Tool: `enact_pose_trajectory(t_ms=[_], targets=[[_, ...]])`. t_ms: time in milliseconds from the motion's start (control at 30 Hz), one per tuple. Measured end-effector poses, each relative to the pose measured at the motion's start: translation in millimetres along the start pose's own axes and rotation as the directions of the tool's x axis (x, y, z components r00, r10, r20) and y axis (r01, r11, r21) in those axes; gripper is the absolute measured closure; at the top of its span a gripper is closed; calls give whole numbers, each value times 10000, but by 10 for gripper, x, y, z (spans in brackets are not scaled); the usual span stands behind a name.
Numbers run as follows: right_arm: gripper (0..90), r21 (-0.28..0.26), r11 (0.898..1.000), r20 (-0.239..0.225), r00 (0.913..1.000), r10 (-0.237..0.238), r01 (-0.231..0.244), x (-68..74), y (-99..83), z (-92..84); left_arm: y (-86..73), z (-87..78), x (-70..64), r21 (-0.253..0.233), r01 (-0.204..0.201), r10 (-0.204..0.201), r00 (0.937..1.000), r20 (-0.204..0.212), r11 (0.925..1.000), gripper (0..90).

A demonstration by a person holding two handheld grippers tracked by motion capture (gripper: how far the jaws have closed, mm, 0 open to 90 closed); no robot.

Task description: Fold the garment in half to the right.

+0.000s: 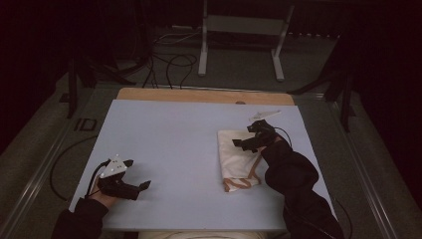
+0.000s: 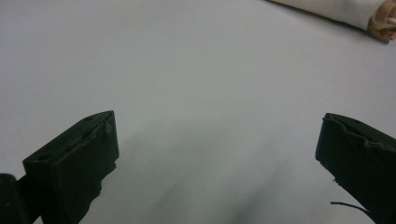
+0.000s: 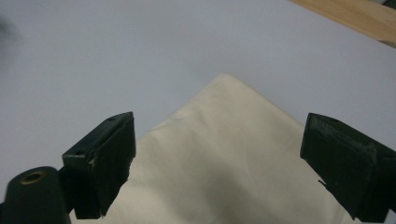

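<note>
Dim room beyond, with a metal stand (image 1: 242, 37) and loose cables (image 1: 169, 62) on the floor behind the bench. Pale blue-grey bench (image 1: 169, 144) top, with a wooden strip (image 1: 204, 95) along its far edge. Cream cloth bag (image 1: 236, 152), folded flat, lying on the right half of the bench, its tan handles (image 1: 239, 183) at the near end. Right hand-held gripper (image 1: 245, 144) over the far part of the bag, jaws spread wide and released, nothing between the pads; in the right gripper view, cream fabric (image 3: 224, 154) below and between the two black jaws, with one corner of the bag pointing away toward bare bench. Whether the jaw tips touch the fabric cannot be told. Left hand-held gripper (image 1: 138, 180) low over the near left part of the bench, well apart from the bag, jaws likewise spread and released over bare surface. In the left gripper view, an edge of the bag (image 2: 336, 11) far off at the upper right. Dark sleeves on both forearms, entering from the near edge.
</note>
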State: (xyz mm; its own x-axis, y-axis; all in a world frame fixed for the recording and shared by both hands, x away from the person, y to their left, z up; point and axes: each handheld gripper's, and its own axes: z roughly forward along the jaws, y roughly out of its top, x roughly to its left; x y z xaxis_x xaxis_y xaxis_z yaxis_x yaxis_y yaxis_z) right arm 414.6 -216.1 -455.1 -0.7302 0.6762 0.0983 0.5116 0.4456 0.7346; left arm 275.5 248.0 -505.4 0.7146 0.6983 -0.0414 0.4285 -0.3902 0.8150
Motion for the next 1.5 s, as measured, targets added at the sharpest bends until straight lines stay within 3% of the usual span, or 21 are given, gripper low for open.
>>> enact_pose_trajectory(t_ms=[433, 800, 1200, 1500], targets=[[102, -409, 9992, -43, 10000, 16, -18, 36, -153, -262, 17, -3, -19, 43, -107, 107, 9999, -32, 9999, 0], [101, -647, 9976, -118, 9996, -260, 252, 121, -321, -396, 14, -24, -7, -10, -87, 86, 9999, -87, 10000, 0], [101, -644, 9976, 44, 9997, -236, 239, 166, -672, -545, 10, -30, -3, -3, -101, 101, 9998, -142, 9999, 0], [102, -774, 9970, 34, 10000, 73, -70, 191, -912, -619, 8, -34, -4, 5, -112, 112, 9998, -152, 9999, 0]])
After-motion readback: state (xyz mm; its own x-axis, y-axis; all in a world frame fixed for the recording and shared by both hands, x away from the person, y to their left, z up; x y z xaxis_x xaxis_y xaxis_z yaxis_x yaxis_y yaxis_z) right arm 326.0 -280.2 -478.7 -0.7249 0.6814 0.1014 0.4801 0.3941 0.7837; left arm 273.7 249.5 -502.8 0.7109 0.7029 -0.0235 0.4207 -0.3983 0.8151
